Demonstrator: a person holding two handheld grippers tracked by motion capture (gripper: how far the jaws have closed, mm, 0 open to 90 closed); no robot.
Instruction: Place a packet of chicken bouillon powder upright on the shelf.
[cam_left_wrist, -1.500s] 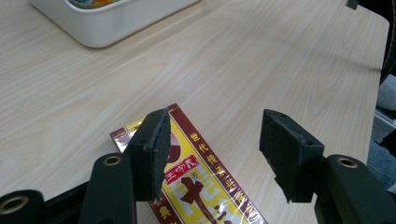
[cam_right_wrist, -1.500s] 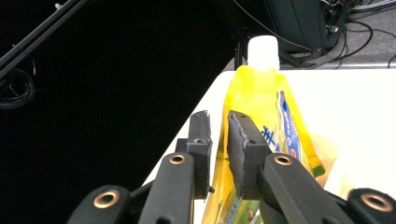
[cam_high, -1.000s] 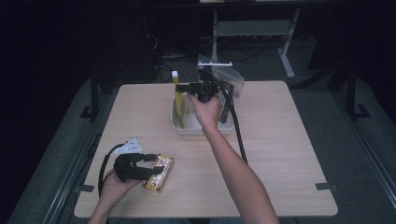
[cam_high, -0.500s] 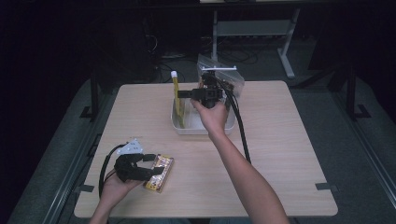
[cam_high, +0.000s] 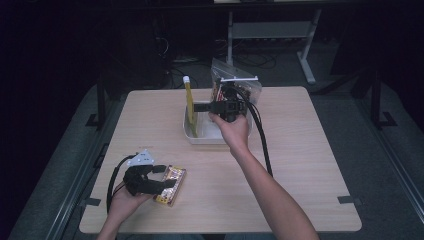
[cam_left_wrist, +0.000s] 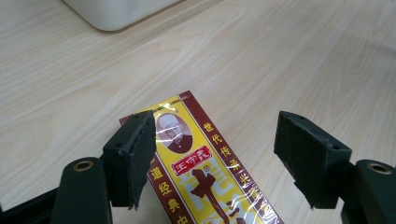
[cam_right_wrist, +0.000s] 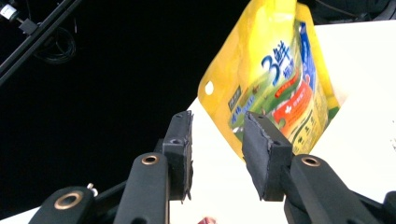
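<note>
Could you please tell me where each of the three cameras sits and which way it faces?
High view: above the person's side, facing forward and down on the light wooden table; both forearms show.
Left gripper view: on the left gripper, facing down at the flat red-and-yellow box; black jaws open.
Right gripper view: on the right gripper, facing the upright yellow pouch; jaws apart.
Shared: the pouch, also in the high view.

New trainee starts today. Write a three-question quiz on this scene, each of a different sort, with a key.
1. True or false: the left gripper is clamped on the red and yellow box.
2. Where does the yellow pouch stand? A) in the white tray B) flat on the table C) on the floor
3. Fill in: behind the tray sits a clear plastic ____.

Key: 1 false, its jaws stand open around the box; 2 A; 3 bag.
</note>
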